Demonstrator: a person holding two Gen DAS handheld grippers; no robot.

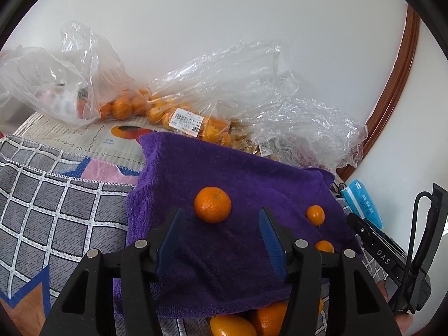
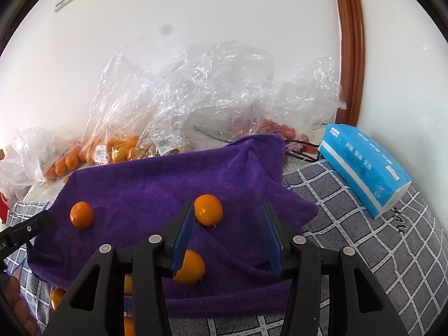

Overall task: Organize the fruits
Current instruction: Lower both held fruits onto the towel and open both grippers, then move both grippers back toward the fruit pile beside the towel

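Observation:
A purple towel (image 1: 224,266) (image 2: 156,184) lies spread over a grey checked cloth. On it a tangerine (image 1: 212,204) rests just beyond the tips of my left gripper (image 1: 221,212), which is open and touches nothing. Two smaller oranges (image 1: 315,215) (image 1: 324,246) lie to its right. My right gripper (image 2: 226,205) is open too. One tangerine (image 2: 208,209) sits by the tip of its left finger, and another (image 2: 190,267) is partly hidden behind that finger. A third (image 2: 81,214) lies at the towel's left. More oranges (image 1: 232,326) (image 2: 57,296) show below the towel's near edge.
Clear plastic bags (image 1: 117,103) (image 2: 117,145) holding several oranges are piled against the white wall behind the towel. A blue tissue pack (image 2: 364,168) lies on the grey checked cloth (image 2: 378,252) to the right. A brown wooden frame (image 2: 350,56) stands at the right.

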